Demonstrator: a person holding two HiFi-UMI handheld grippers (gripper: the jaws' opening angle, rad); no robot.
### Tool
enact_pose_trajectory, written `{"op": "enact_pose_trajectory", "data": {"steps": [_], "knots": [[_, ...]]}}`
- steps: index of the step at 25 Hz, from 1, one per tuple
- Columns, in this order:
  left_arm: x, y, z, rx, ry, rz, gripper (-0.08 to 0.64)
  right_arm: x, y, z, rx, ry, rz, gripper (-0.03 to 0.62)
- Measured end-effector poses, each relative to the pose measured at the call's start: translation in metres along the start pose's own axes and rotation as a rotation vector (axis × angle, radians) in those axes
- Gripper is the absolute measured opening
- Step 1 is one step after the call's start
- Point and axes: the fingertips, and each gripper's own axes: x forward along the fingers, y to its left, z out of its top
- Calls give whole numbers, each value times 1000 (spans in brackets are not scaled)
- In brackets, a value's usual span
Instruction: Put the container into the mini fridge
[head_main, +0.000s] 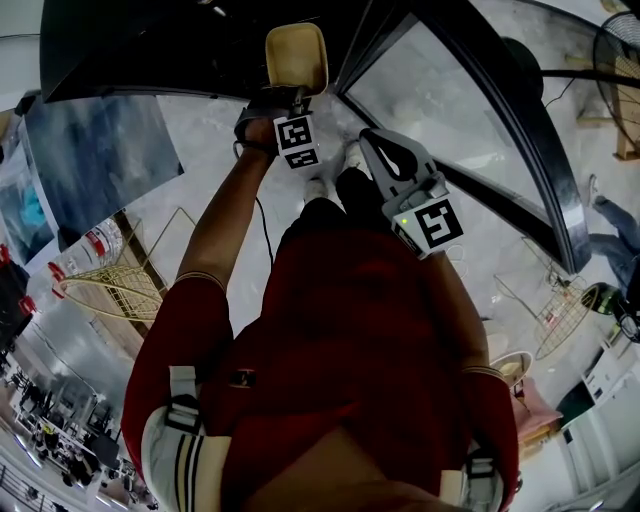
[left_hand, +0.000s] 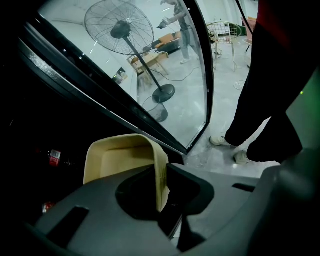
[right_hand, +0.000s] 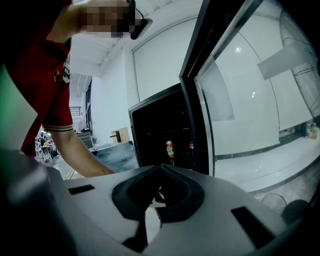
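A beige plastic container (head_main: 296, 57) hangs in front of the dark open mini fridge (head_main: 150, 50). My left gripper (head_main: 298, 98) is shut on its near rim. In the left gripper view the container (left_hand: 117, 160) stands on edge, its side wall pinched between the jaws of the left gripper (left_hand: 162, 187), with the black fridge inside (left_hand: 45, 125) just beyond. My right gripper (head_main: 368, 137) is lower and to the right, beside the glass door (head_main: 450, 110), shut with nothing in it. The right gripper view has this gripper (right_hand: 161, 168) pointing at the fridge opening (right_hand: 160, 130).
Drink cans (right_hand: 170, 148) stand inside the fridge. The open glass door (left_hand: 165, 75) swings out to the right. A standing fan (left_hand: 120, 30) and a wire chair (left_hand: 222, 35) are behind it. A wire rack (head_main: 120, 285) stands left of the person's legs (left_hand: 260, 115).
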Motion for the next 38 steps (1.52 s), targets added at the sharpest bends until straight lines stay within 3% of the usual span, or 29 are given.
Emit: {"op": "enact_pose_trajectory", "data": {"steps": [15, 38], "knots": [[18, -14, 2, 12, -3, -40, 55, -7, -10, -16, 5, 54, -16, -2], [73, 62, -22, 13, 30, -12, 55, 13, -17, -18, -20, 87, 31, -2]]}}
